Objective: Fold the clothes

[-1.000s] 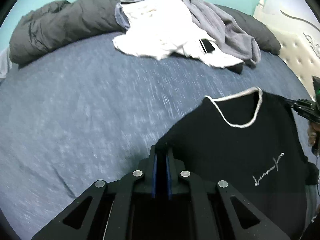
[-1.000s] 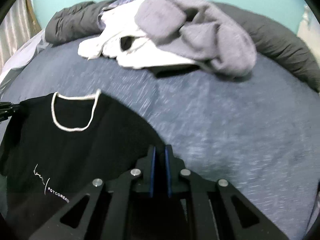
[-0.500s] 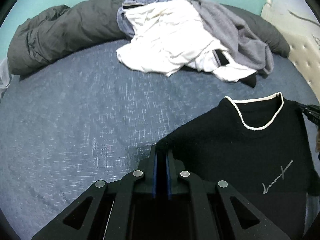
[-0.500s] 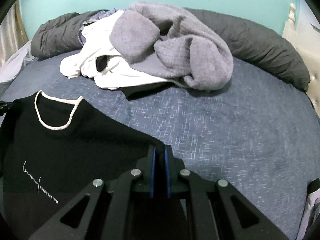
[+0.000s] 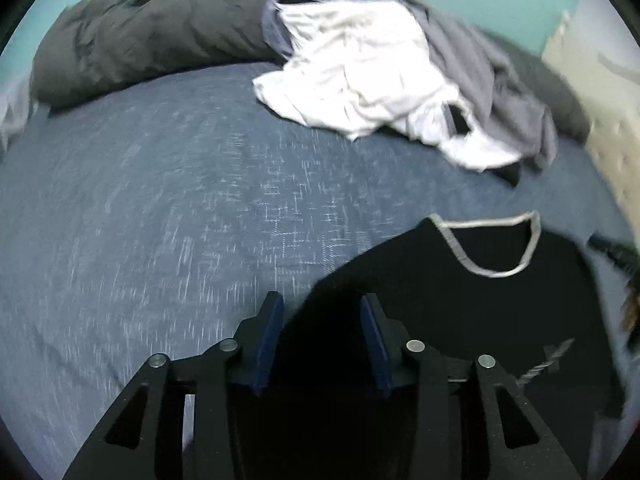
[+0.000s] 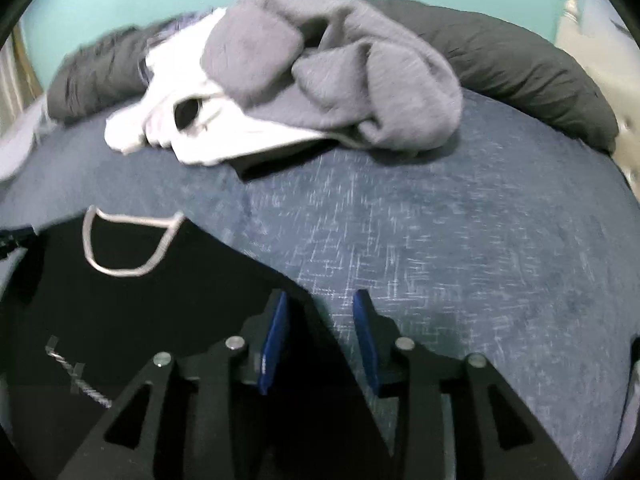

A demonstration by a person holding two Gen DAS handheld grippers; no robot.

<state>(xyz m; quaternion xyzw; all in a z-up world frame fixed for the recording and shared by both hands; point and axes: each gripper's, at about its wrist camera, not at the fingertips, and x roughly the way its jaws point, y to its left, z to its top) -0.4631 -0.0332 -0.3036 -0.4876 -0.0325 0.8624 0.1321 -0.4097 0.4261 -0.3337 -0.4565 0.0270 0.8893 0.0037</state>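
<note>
- Blue pads on your left gripper [image 5: 320, 334] are spreading: the jaws were clamped together on the black shirt [image 5: 460, 304] a moment ago and are now opening, with the shirt's shoulder edge lying loose between them and neither pad pressing it.
- Your right gripper [image 6: 320, 330] is doing the same. Its jaws are opening too; the shirt's other shoulder edge sits by the inner pad, and bare bed [image 6: 460, 248] shows through the rest of the gap.
- Both releases together mean you have let the shirt go. It now rests front up on the bed, white-trimmed collar [image 5: 490, 246] away from you, a small pale print low on the chest.
- That reads as the lay-out step finished: the garment looks spread and ready for its first fold, likely a side or sleeve brought toward the middle.
- Check the shoulders before regrasping; blur hides whether they lie flat.
- Farther off, the pile [image 5: 384, 80] of white and grey clothes waits against the dark duvet [image 5: 152, 36] at the far edge, well apart from the shirt, untouched.
- At the right edge of the left view, a tip of your other gripper shows beside the shirt.
</note>
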